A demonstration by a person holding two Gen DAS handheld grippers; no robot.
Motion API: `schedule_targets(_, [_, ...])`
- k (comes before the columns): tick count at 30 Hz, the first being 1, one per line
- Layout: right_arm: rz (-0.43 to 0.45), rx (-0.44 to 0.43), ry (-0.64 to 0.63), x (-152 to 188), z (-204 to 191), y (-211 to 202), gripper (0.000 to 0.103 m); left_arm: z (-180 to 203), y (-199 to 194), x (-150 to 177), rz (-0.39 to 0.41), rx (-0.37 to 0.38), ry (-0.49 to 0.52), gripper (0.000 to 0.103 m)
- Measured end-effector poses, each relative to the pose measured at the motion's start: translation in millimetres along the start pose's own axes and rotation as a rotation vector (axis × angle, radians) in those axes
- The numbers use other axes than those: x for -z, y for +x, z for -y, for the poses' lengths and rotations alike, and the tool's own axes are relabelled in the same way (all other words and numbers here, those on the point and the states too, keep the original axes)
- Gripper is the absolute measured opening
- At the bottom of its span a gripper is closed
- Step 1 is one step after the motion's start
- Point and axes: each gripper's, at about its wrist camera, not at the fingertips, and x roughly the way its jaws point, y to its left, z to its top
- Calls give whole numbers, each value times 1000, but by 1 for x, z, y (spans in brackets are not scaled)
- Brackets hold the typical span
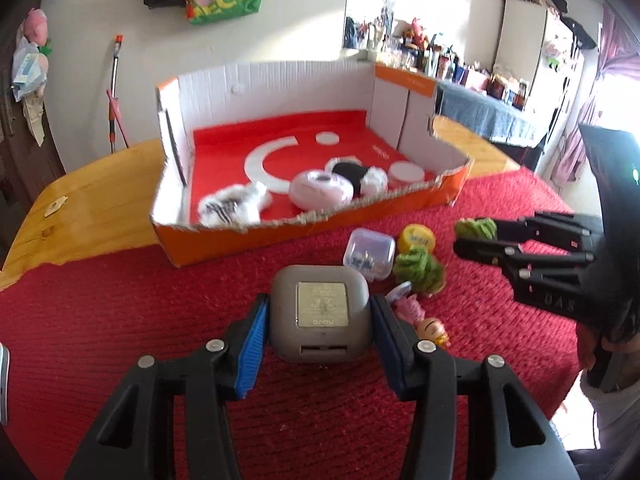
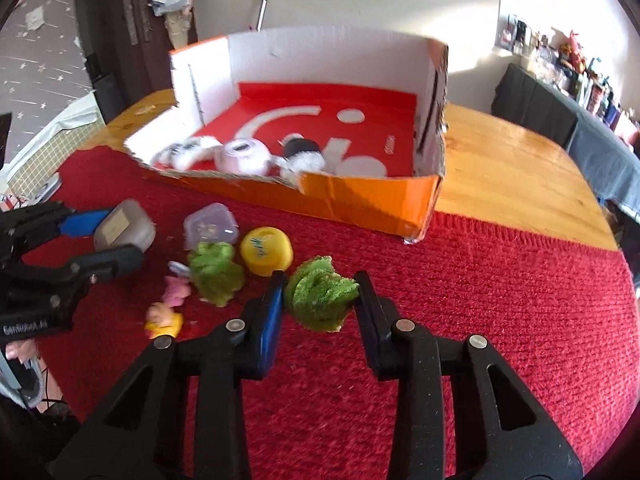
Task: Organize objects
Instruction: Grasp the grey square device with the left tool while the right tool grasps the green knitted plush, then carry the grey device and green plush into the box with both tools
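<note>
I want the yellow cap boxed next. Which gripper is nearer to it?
Right. The right gripper, shut on a green scrunchie, sits just beside the yellow cap. The left gripper, clamping the grey case, is farther, beyond the clear box.

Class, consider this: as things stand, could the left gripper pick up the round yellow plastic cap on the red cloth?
Probably not yet: the left gripper is already shut on the grey rounded case, and the round yellow plastic cap lies beyond the clear lidded box.

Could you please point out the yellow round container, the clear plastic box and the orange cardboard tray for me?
yellow round container (image 2: pixel 266 251), right wrist view, on its top face.
clear plastic box (image 2: pixel 211 226), right wrist view, middle of its lid.
orange cardboard tray (image 2: pixel 360 200), right wrist view, on its front wall.
</note>
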Motion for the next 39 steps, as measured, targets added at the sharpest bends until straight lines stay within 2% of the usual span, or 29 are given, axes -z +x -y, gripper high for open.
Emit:
schedule_targets(6, [93, -30, -3, -10, -11, -33, 33, -1, -23, -7, 51, 3, -8, 52])
schedule_targets(10, [124, -43, -11, -16, -17, -45, 33, 0, -33, -10, 74, 0, -7, 52])
schedule_targets(39, [125, -70, 3, -19, -20, -42, 33, -5, -38, -11, 91, -2, -38, 52])
